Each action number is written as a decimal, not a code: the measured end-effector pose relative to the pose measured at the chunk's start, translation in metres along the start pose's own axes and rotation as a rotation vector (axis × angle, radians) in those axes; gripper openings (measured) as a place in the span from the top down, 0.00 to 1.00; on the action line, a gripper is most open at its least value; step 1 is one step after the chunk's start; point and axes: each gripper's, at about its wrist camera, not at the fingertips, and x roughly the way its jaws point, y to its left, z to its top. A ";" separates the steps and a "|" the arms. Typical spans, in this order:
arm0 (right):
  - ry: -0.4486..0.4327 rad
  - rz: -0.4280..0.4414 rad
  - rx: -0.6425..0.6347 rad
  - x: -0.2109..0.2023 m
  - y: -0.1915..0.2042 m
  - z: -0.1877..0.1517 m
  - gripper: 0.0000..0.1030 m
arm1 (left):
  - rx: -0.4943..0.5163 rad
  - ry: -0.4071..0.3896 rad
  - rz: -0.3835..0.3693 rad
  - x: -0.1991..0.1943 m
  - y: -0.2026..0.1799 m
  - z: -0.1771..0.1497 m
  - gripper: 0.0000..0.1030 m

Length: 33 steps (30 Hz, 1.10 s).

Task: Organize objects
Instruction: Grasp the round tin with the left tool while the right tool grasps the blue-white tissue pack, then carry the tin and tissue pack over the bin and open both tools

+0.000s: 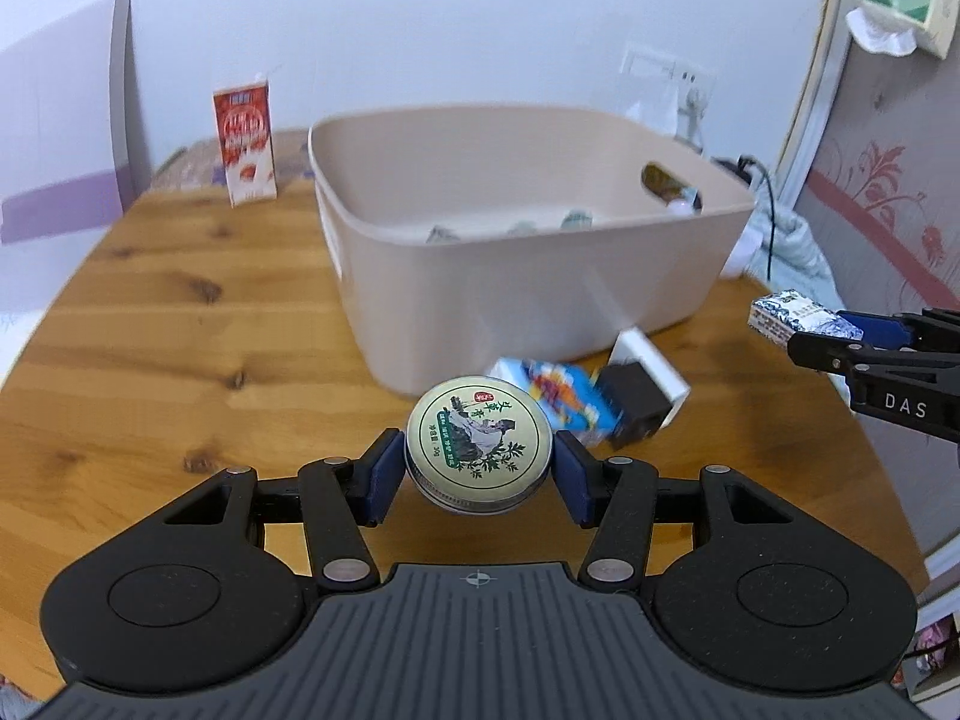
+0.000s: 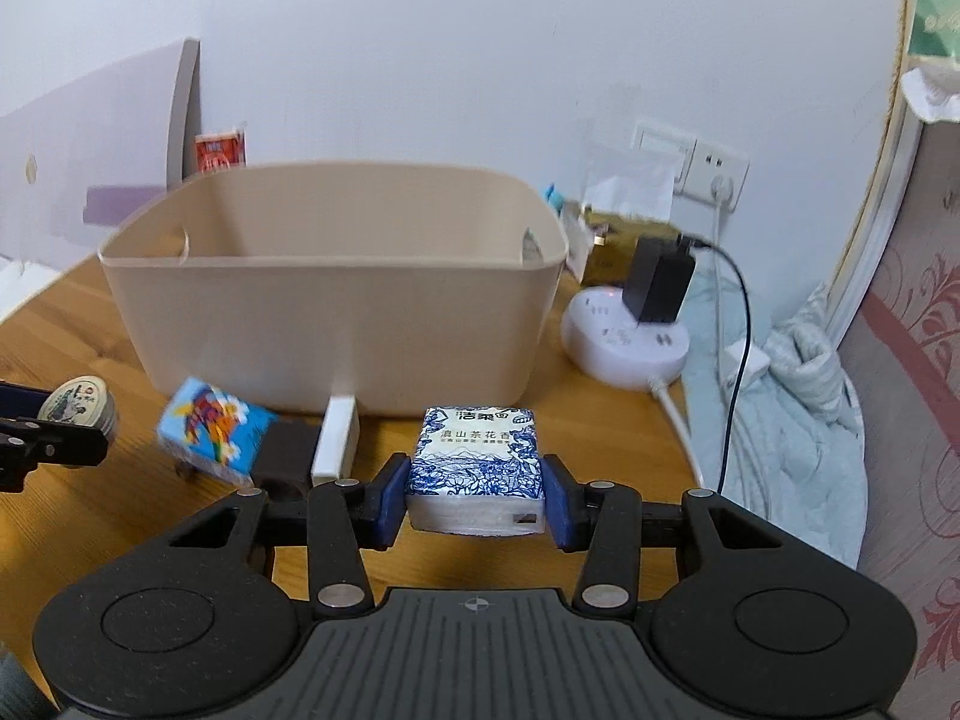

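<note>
1. My left gripper (image 1: 479, 463) pinches a round tin (image 1: 478, 443) between its blue pads, lid up, at lower centre of the left wrist view; tin held above the wooden table (image 1: 180, 360); same tin visible at the left edge of the right wrist view (image 2: 78, 405).
2. My right gripper (image 2: 477, 495) pinches a blue-and-white tissue pack (image 2: 477, 468) at lower centre of its own view; the pack also shows at the right edge of the left view (image 1: 792, 315), raised off the table.
3. Beige bin (image 1: 540, 276) stands at centre of both views, beyond both grippers; its near wall lies between the held things and its inside; a few small items sit at its bottom, too blurred to name.
4. In front of the bin's near wall, between the two grippers: a colourful small pack (image 2: 210, 432) tilted up, a black block (image 2: 288, 456) just beside it, a white box (image 2: 336, 444) touching the bin wall; all blurred.
5. Red carton (image 1: 245, 147) upright at upper left of the left view, well apart from the bin.
6. Right of the bin in the right view: round white power strip (image 2: 624, 342) with a black adapter (image 2: 657, 282) plugged in; cable runs over light bedding (image 2: 792, 420); wall socket (image 2: 708, 171) above.
</note>
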 end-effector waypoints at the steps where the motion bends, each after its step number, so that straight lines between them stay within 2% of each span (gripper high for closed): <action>1: -0.013 0.000 0.000 -0.004 0.000 0.003 0.58 | 0.003 -0.011 0.001 -0.003 -0.001 0.003 0.47; 10: -0.131 0.004 0.004 -0.027 0.000 0.039 0.58 | 0.026 -0.072 0.011 -0.015 -0.008 0.038 0.47; 19: -0.206 0.006 -0.017 -0.018 0.001 0.078 0.58 | 0.062 -0.126 0.050 0.003 -0.018 0.084 0.47; 26: -0.210 0.010 -0.033 0.010 0.004 0.097 0.58 | 0.052 -0.096 0.085 0.044 -0.020 0.105 0.47; 33: -0.158 0.012 -0.036 0.056 0.008 0.105 0.58 | 0.025 -0.043 0.113 0.086 -0.015 0.112 0.47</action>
